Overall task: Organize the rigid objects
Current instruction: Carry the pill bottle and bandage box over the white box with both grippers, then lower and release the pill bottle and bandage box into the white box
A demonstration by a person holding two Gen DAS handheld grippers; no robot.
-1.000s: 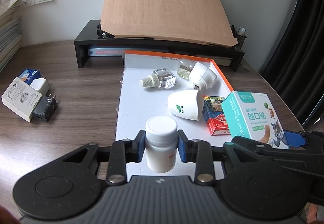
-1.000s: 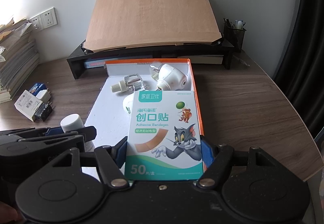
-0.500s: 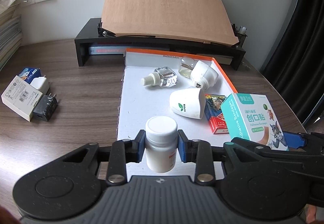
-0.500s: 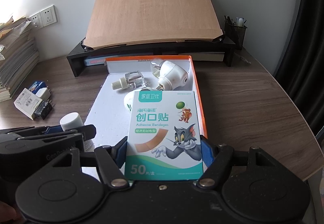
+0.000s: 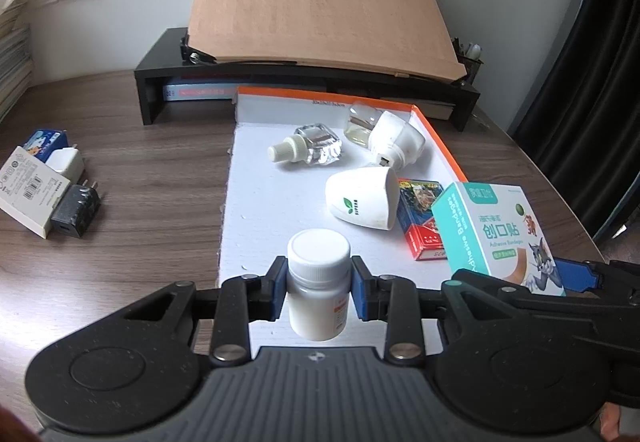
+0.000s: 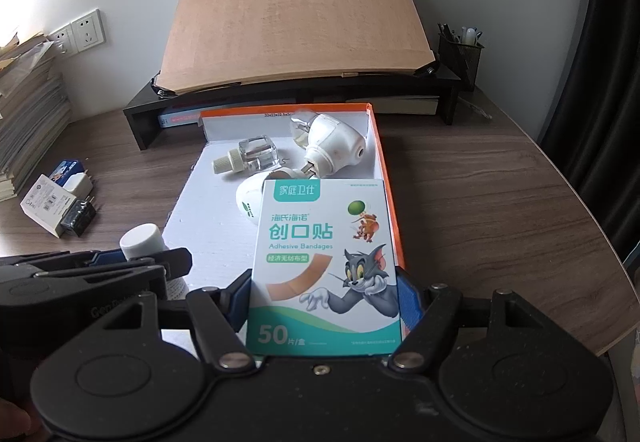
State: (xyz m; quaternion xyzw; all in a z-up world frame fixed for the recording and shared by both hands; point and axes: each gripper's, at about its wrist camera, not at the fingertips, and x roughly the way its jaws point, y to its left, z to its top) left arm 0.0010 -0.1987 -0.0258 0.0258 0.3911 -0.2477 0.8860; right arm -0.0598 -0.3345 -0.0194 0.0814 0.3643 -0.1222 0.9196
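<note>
Plainly, the white pill bottle [image 5: 318, 284] has a ribbed cap.

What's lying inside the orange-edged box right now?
In the orange-edged box: a clear bottle, two white plug-in units and a card pack. The held bandage box hides the near right corner.

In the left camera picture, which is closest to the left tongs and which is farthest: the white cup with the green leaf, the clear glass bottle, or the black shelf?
1. White cup with the green leaf, on its side, just ahead, slightly right.
2. Clear glass bottle, lying mid-tray.
3. Black shelf, against the wall.
</note>
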